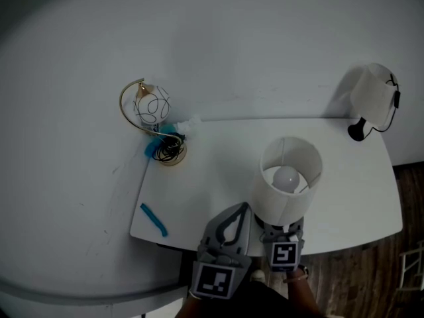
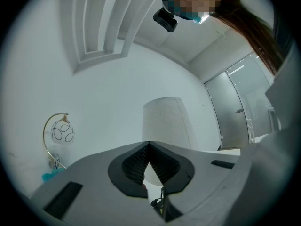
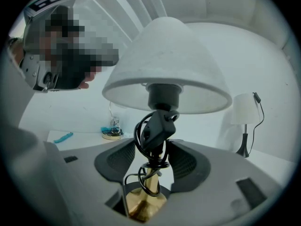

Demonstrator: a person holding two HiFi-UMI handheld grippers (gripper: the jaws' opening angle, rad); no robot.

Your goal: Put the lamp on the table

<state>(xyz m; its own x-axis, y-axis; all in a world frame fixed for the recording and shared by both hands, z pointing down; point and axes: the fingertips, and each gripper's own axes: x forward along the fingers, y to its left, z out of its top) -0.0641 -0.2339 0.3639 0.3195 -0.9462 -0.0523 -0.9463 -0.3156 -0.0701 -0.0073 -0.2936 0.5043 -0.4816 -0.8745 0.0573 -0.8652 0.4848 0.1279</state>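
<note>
Between the jaws of the right claw (image 3: 155,158) stands the lamp (image 3: 165,72), upright. The jaws are narrow and clamp its brass stem (image 3: 146,187), where a black cord (image 3: 151,128) is wound. Under this claw is the near edge of the white table (image 1: 218,167); I cannot tell if the lamp touches it. Just left of it, the left claw (image 1: 244,211) is empty, with its jaws pressed together. Ahead and to the left of that claw stands a globe lamp (image 1: 154,108), and a blue strip (image 1: 154,219) lies nearer. Ahead and to the right of the right claw stands a second shaded lamp (image 1: 374,95).
</note>
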